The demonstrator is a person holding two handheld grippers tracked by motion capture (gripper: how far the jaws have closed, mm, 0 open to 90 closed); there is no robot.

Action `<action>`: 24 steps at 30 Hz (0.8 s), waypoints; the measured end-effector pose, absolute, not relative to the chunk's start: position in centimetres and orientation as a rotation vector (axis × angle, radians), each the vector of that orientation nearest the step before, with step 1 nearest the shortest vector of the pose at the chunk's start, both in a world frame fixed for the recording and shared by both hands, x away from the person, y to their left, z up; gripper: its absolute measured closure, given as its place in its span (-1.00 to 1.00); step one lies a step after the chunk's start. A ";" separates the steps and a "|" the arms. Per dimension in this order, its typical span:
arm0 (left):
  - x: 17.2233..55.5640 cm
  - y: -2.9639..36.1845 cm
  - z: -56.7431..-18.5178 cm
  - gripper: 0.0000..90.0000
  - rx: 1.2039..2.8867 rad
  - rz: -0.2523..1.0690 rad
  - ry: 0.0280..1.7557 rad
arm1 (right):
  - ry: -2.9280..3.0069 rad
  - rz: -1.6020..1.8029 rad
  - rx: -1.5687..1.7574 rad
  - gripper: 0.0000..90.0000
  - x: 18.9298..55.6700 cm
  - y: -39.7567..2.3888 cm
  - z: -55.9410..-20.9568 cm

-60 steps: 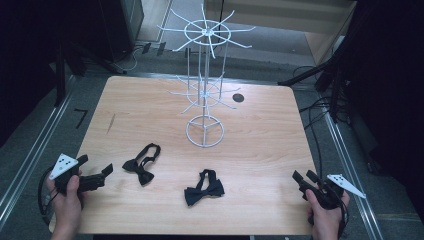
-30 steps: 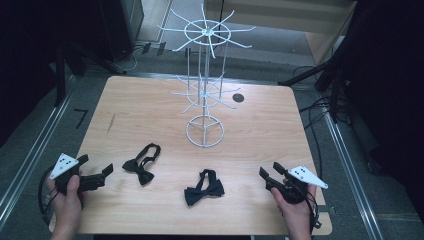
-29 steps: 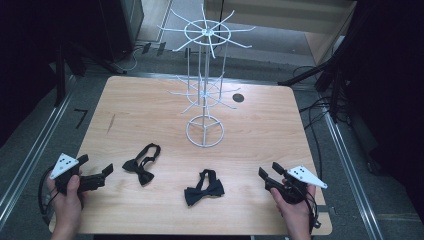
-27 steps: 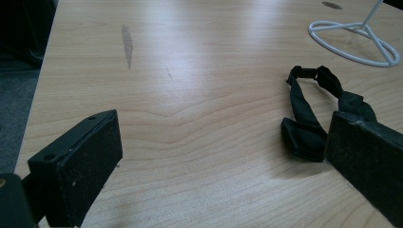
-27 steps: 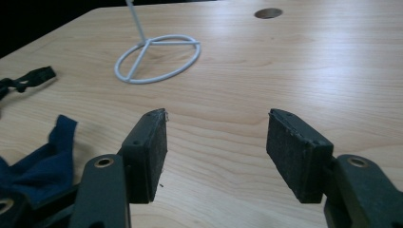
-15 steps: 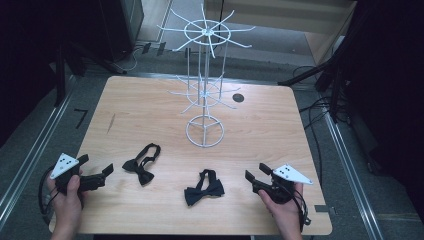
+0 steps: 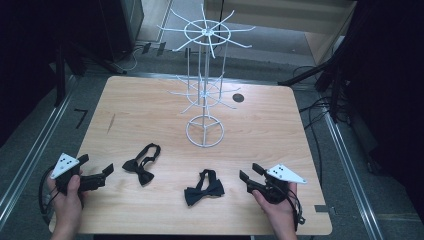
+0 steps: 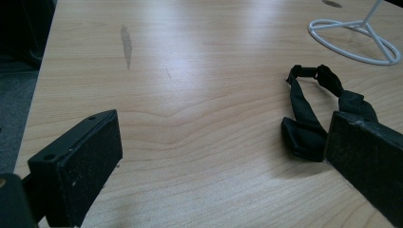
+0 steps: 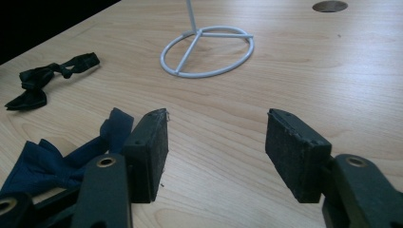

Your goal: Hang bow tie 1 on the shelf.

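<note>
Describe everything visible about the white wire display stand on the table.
The white wire stand looks like thin coated metal: a ring base with three spokes, an upright central pole, and two tiers of radiating hook arms, all bare. It stands upright on the wooden table, toward the far middle. Neither bow tie nor gripper touches it.

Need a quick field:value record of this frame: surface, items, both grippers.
surface: wooden table
stand: white wire rack, upright, far-centre
bow tie A: black bow tie, flat, near left gripper
bow tie B: dark bow tie, flat, near right gripper
left gripper: open, holding nothing, low over the table's near left
right gripper: open, holding nothing, fingers apart, beside bow tie B
</note>
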State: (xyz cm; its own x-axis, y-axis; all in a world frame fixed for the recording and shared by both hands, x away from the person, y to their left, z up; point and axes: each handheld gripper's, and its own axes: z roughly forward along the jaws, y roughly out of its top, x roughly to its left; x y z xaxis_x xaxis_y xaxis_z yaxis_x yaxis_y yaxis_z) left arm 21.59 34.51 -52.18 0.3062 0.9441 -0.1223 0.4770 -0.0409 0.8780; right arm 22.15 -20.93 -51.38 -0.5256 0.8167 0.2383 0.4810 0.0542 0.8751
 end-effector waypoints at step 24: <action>21.6 34.5 -52.2 -1.00 1.667 0.644 1.307 | 2.119 1.435 1.259 0.01 22.6 -15.6 -51.5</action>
State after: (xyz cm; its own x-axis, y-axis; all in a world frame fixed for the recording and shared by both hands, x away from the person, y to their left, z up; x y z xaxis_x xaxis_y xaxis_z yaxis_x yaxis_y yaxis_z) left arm 21.60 34.52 -52.18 0.3072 0.9438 -0.1219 0.4777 -0.0422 0.8775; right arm 22.65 -15.56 -51.52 -0.5771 0.7857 0.2230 0.4985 0.1226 0.8582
